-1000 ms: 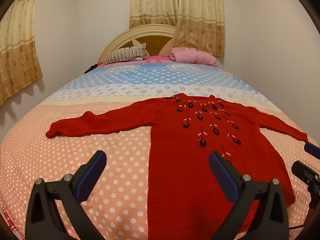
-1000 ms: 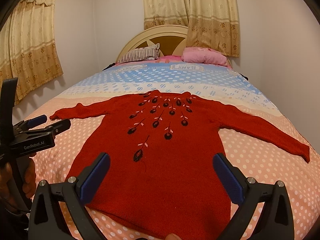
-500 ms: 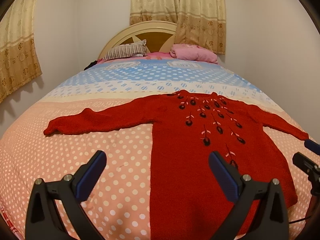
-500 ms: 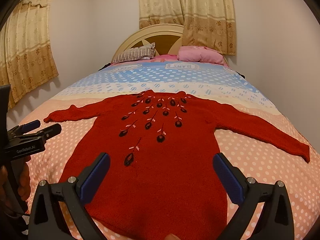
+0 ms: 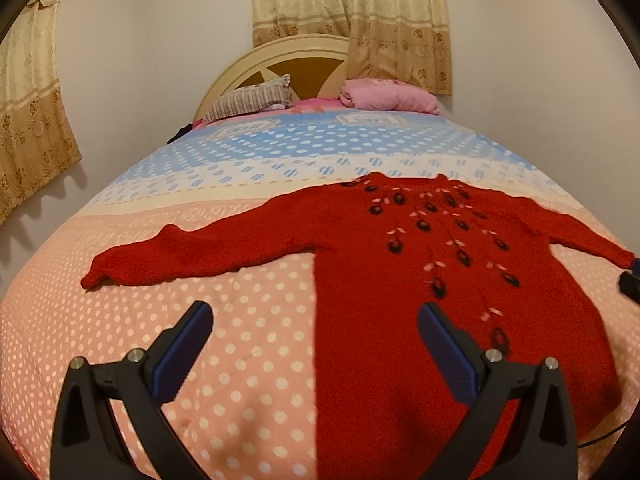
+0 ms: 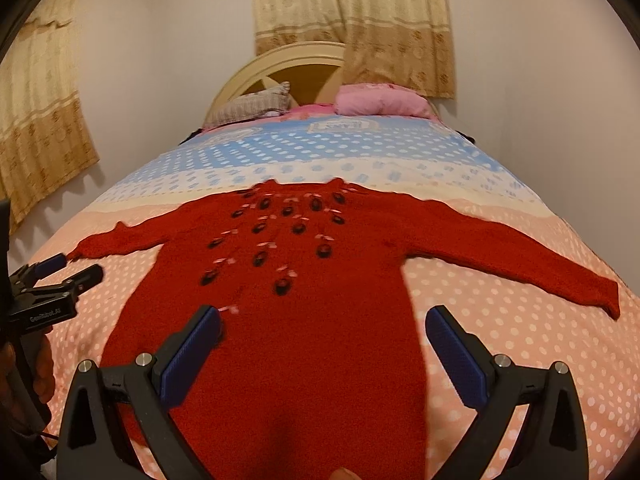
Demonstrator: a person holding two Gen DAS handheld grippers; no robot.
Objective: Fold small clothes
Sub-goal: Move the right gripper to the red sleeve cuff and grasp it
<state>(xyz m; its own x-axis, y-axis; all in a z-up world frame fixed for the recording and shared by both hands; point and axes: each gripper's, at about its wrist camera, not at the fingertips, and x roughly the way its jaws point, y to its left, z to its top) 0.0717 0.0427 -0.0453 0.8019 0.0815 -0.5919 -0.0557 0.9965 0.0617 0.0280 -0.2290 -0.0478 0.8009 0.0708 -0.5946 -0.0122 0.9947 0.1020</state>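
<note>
bed (image 5: 248, 360) dotted cover | striped pillow (image 5: 250, 101) | pink pillow (image 5: 388, 98) | headboard (image 5: 296, 54) | curtains (image 5: 348, 12)

At the left edge of the right wrist view, the left gripper (image 6: 60, 270) carries white lettering on its black body that reads about "GenRobot.AI", a little blurred. Near the top middle of that view a blue panel on the bedspread (image 6: 340, 125) bears a word, too distorted to read
</note>
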